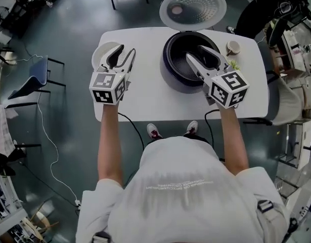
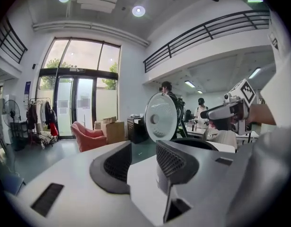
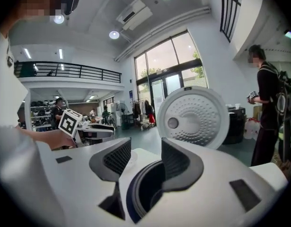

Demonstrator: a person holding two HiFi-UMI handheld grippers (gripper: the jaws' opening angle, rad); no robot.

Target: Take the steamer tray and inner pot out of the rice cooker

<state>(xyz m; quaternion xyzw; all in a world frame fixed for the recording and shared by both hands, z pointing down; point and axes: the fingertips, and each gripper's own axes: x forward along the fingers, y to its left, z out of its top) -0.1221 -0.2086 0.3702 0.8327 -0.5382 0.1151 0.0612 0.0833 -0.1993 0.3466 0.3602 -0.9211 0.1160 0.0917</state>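
Observation:
The rice cooker (image 1: pixel 171 71) stands on the white table (image 1: pixel 145 100) with its round lid (image 1: pixel 193 6) swung open at the back. Its dark inner pot (image 1: pixel 181 43) sits inside, and its rim (image 3: pixel 136 193) shows below my right gripper. My right gripper (image 1: pixel 196 53) hangs over the pot, open, with nothing between its fingers. A white round tray (image 1: pixel 101 52) lies at the table's left end. My left gripper (image 1: pixel 124 52) is held above it, open and empty. The left gripper view looks level across the table at the lid (image 2: pixel 160 117).
A small cup (image 1: pixel 232 47) and a green scrap (image 1: pixel 235 64) lie right of the cooker. A chair (image 1: pixel 40 77) stands left of the table, and a cable (image 1: pixel 49 140) runs over the floor. A person (image 3: pixel 268 108) stands beyond the table.

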